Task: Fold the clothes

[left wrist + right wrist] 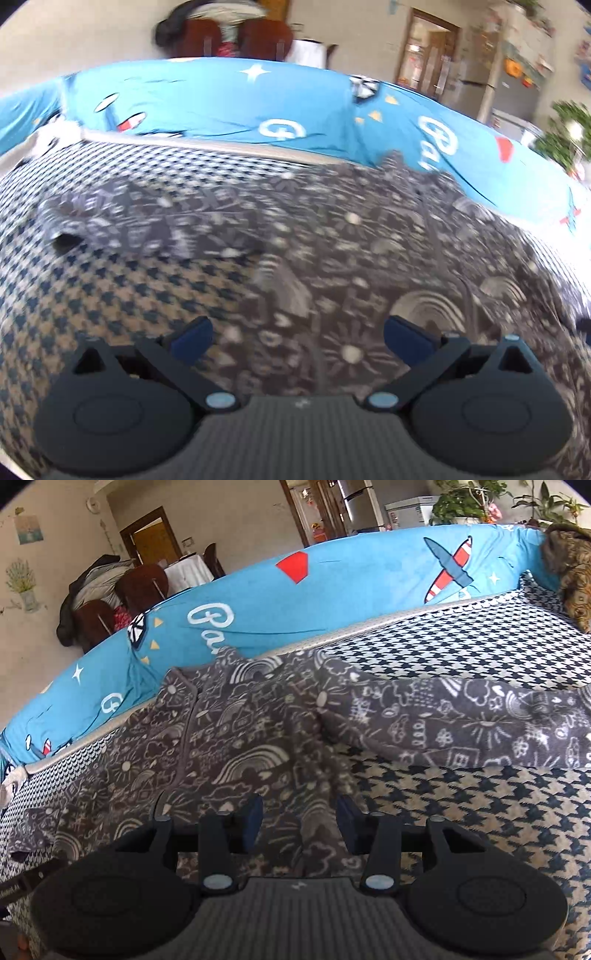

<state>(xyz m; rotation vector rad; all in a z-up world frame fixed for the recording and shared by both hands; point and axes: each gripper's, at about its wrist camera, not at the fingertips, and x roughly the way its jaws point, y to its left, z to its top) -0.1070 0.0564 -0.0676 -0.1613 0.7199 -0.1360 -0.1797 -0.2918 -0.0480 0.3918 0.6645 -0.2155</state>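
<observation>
1. 2 views, 1 garment. Left wrist view (blurred): your left gripper (297,334) has its jaws spread wide, pinching nothing. The grey doodle-print top (351,236) lies flat on the houndstooth cushion (92,288), directly under and ahead of the jaws, probably spread for folding.
2. Right wrist view: your right gripper (300,825) is parted too, and empty. The top's body lies beneath it, 1 sleeve (461,720) stretched out rightward ahead. The blue blanket (258,602) covers the backrest behind.
</observation>
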